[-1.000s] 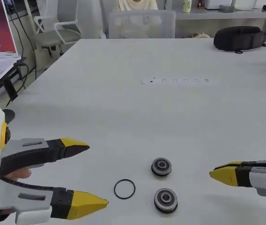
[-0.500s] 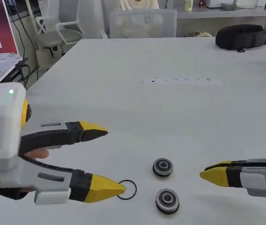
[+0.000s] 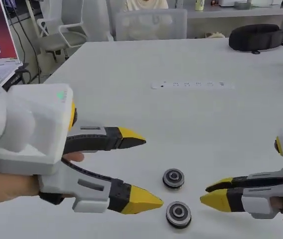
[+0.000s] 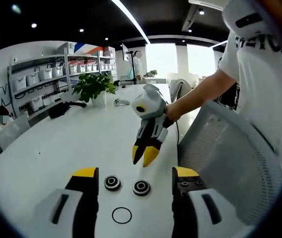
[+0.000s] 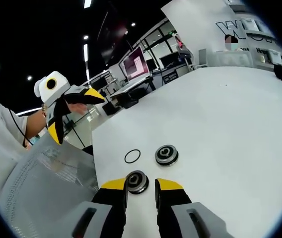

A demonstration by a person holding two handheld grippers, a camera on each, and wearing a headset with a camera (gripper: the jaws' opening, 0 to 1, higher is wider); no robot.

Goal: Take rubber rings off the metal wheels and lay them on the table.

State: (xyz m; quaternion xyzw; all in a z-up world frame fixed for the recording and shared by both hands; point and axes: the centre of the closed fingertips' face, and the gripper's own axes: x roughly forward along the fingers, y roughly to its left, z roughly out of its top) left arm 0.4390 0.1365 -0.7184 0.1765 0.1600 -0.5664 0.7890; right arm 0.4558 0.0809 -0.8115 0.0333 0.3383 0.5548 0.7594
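Left tongs (image 3: 152,172) spread wide, empty. Over last second swung in across tabletop (image 3: 131,89); lower tip now just beside near wheel (image 3: 178,214), covering loose rubber ring (image 4: 121,215) in head view. Right tongs (image 3: 204,194) narrowly parted, gripping nothing; crept toward near wheel from opposite side, tips short of touching. Just beyond near wheel sits far wheel (image 3: 173,178), unmoved. Ring lies flat on tabletop near near wheel, untouched. Judgement: one ring off; both tongs closing on near wheel for next ring.
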